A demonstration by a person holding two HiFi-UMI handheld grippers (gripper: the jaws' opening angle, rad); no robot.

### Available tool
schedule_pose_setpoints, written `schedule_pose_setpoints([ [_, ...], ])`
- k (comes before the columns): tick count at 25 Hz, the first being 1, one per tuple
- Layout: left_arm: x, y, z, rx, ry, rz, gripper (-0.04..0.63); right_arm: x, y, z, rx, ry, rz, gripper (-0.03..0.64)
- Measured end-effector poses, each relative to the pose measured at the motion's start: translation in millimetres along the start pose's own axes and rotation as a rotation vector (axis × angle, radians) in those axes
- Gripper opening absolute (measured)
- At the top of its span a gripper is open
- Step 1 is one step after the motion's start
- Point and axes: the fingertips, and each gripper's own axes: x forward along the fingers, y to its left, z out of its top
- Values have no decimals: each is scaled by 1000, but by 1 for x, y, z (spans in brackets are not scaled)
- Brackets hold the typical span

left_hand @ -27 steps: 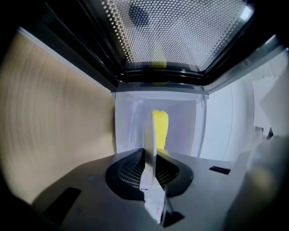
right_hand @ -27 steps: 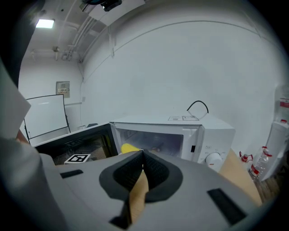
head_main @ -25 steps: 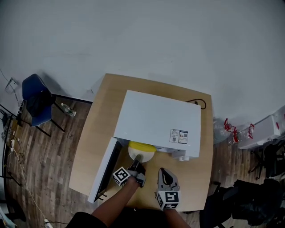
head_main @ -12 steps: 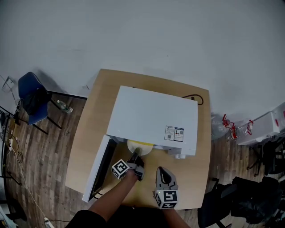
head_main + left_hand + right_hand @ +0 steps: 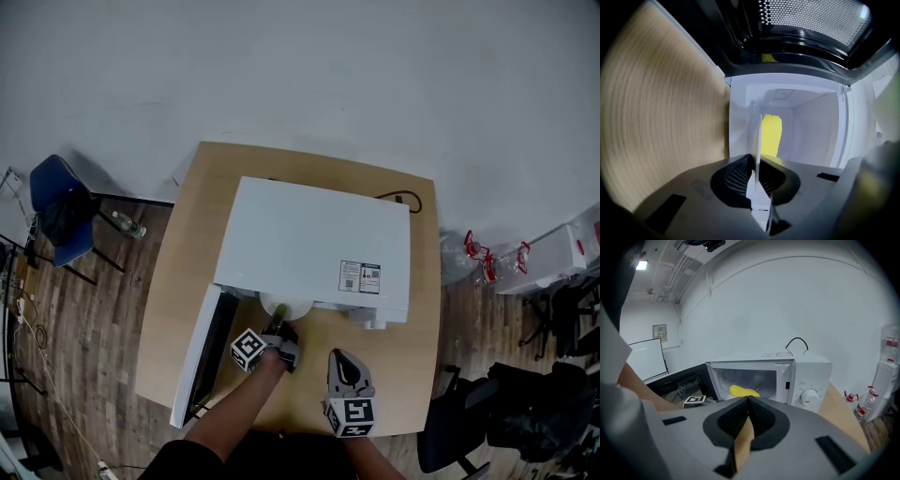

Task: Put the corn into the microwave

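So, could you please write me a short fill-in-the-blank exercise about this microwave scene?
1. The door of the microwave stands ___.
2. The left gripper is shut on the rim of a white ___.
3. The corn lying on that item is ___ in colour.
4. The right gripper, its jaws together, holds ___.

Missing words: open; plate; yellow; nothing.
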Motion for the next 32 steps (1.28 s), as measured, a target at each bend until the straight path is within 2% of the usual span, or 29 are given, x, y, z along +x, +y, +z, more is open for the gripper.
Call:
schedule_pose_setpoints([
  [9,14,-4,-3,-24,40,-10,31,-3,-1,-9,14,15,-22,60],
  [10,14,-6,-4,-21,43,-9,44,-3,0,-8,12,14,-21,60],
  [12,12,-7,-3,-7,43,2,131,-2,1,-8,10,13,-20,60],
  [15,5,-2,-1,6,42,37,146,-3,4,-8,9,10,-16,60],
  [21,-25,-6,0,41,25,55,146,-8,12,-10,9,2,-6,60],
  [26,-36,-3,-9,41,45,91,144,-15,15,-13,17,-2,-9,60],
  [29,-32,2,-11,27,56,116,84,-21,14,-14,20,-10,-15,60],
  [32,-26,-1,-13,40,68,107,54,-28,10,-15,29,-28,-23,60],
])
